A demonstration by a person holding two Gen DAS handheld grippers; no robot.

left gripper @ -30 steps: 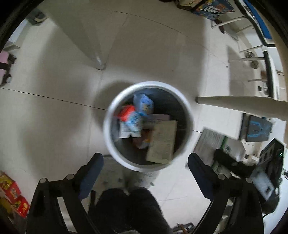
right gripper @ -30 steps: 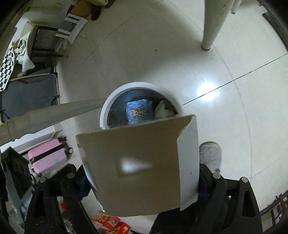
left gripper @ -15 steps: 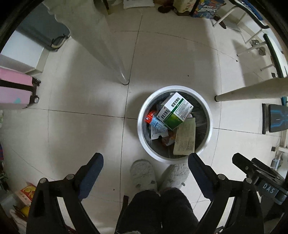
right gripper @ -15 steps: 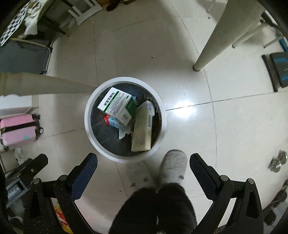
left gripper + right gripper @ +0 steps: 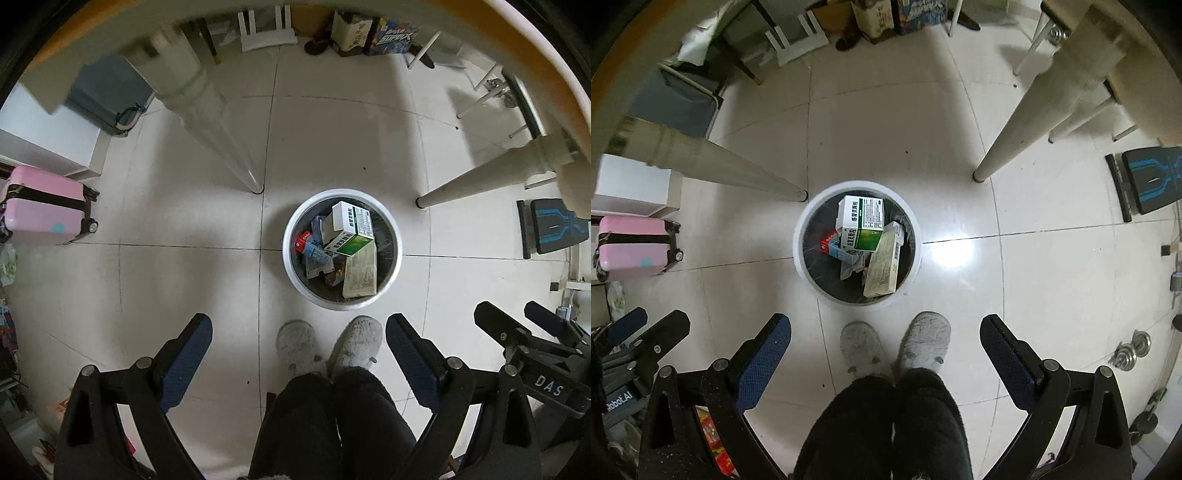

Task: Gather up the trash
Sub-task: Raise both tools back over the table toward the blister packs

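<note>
A round white trash bin (image 5: 395, 258) (image 5: 799, 254) stands on the tiled floor below both grippers. Inside lie a green-and-white box (image 5: 351, 227) (image 5: 862, 221), a flat beige box (image 5: 362, 271) (image 5: 882, 267) and small blue and red wrappers (image 5: 312, 247) (image 5: 833, 245). My left gripper (image 5: 299, 347) is open and empty, high above the floor. My right gripper (image 5: 886, 349) is open and empty, also high above the bin. The right gripper's body shows in the left wrist view (image 5: 532, 350).
The person's grey slippers (image 5: 328, 347) (image 5: 894, 343) stand just in front of the bin. Cream table legs (image 5: 218, 136) (image 5: 491, 173) (image 5: 1034, 114) flank it. A pink suitcase (image 5: 44, 205) (image 5: 635, 247) is at left, a black-and-blue device (image 5: 554, 225) at right.
Both grippers have risen well away from the bin. The cardboard box the right gripper held one second ago now lies in the bin; both grippers are empty.
</note>
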